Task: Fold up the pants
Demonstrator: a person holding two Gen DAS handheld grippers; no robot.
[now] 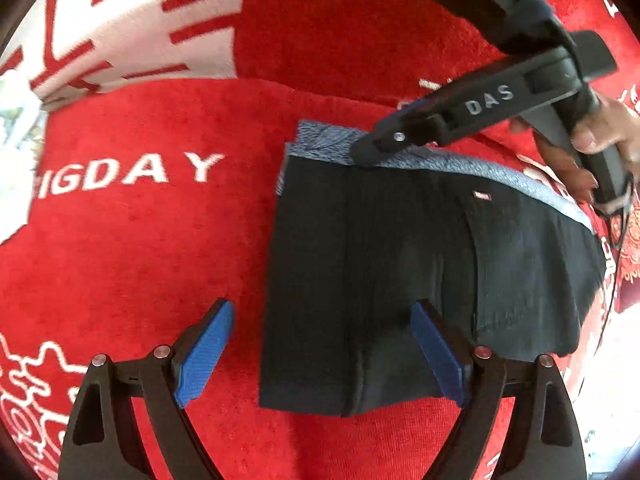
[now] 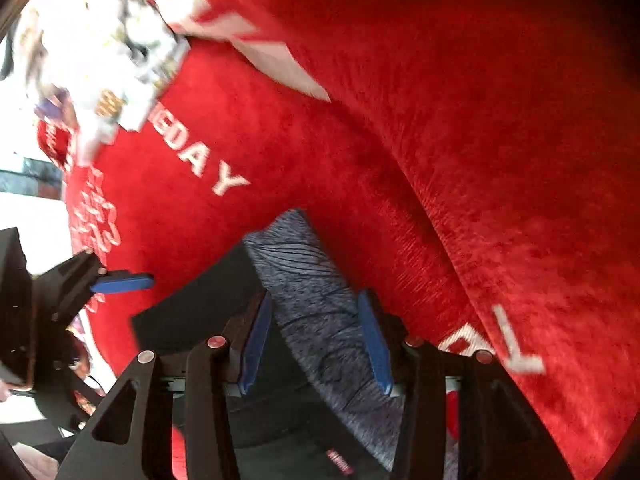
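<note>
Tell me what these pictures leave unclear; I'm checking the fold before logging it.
- Pants, left view: right edge runs under the right gripper and hand.
- Small label: too small to read.
- Right view: motion blur; the near waistband is hidden behind the gripper's fingers.

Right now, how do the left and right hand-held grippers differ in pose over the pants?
The left hand-held gripper is spread wide over the near edge of the folded black pants; the right hand-held gripper straddles the grey-blue waistband at the far edge with a narrower gap. The left spans red blanket and pants; the right sits wholly over the pants. Both are open, gripping nothing.
</note>
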